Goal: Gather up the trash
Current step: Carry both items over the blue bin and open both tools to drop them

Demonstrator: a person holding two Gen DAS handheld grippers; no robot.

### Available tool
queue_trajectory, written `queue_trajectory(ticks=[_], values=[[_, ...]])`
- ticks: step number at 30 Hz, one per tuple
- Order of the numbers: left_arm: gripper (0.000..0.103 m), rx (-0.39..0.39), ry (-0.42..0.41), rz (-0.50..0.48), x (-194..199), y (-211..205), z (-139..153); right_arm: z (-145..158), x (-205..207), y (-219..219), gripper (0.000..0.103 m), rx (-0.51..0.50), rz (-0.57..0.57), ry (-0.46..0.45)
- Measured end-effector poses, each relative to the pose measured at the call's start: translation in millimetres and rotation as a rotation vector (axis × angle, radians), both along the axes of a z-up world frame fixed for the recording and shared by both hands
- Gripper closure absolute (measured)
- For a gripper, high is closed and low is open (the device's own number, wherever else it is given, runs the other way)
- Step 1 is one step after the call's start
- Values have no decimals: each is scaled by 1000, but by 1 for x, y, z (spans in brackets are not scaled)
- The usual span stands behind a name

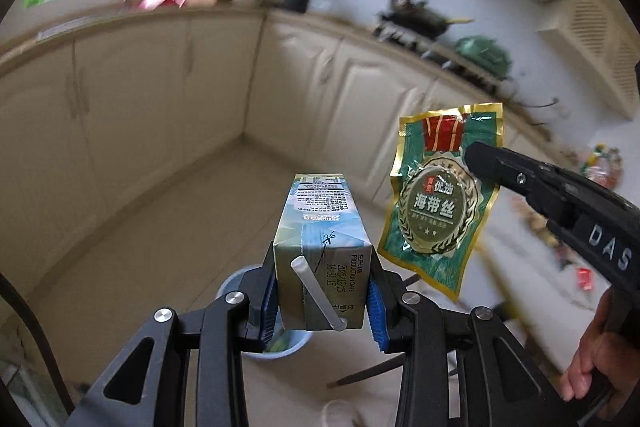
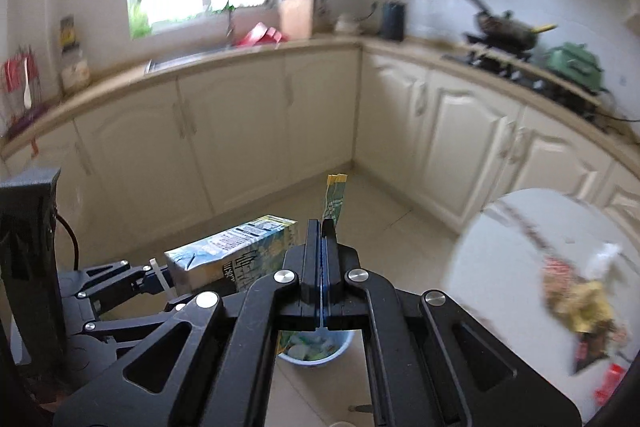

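Note:
My left gripper [image 1: 324, 291] is shut on a green-and-white milk carton [image 1: 320, 243] with a white straw [image 1: 318, 293], held in the air above a blue trash bin [image 1: 276, 345] on the floor. My right gripper [image 2: 322, 227] is shut on a green-and-gold snack wrapper [image 2: 334, 199], seen edge-on. In the left wrist view the wrapper [image 1: 436, 203] hangs from the right gripper [image 1: 476, 157], just right of the carton. In the right wrist view the carton [image 2: 236, 247] and left gripper [image 2: 160, 279] are to the left, and the bin [image 2: 320, 345] sits below with trash inside.
A white round table [image 2: 520, 227] at the right carries more wrappers and scraps [image 2: 580, 303]. Cream kitchen cabinets [image 2: 280, 127] wrap around the tiled floor. A stove with a pan [image 2: 504, 27] and a green kettle [image 2: 576, 65] stand on the right counter.

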State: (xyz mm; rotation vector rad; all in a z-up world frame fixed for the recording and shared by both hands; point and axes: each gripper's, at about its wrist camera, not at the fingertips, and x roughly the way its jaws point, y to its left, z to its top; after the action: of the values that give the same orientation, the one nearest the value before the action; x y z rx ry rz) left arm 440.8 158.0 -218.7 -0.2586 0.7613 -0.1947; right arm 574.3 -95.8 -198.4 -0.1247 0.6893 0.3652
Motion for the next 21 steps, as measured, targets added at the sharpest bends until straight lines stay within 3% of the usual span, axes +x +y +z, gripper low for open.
queue_trajectory(ticks=[4,9,12,16,21], values=[[70,-2,150,25,44,18,-61,-73,41,35,102,-43,37,116],[70,-45,323,37,98,31,-145,-167,88,47,102,-67,51,279],[70,-17,403,35,127,27,-189,-220,110,43,102,-63,43,371],[69,-8,465,16,164,22,-228,-285,131,32,102,-59,37,490],[68,35,544,13,200,13,-268,-336,145,26,102,-55,44,571]])
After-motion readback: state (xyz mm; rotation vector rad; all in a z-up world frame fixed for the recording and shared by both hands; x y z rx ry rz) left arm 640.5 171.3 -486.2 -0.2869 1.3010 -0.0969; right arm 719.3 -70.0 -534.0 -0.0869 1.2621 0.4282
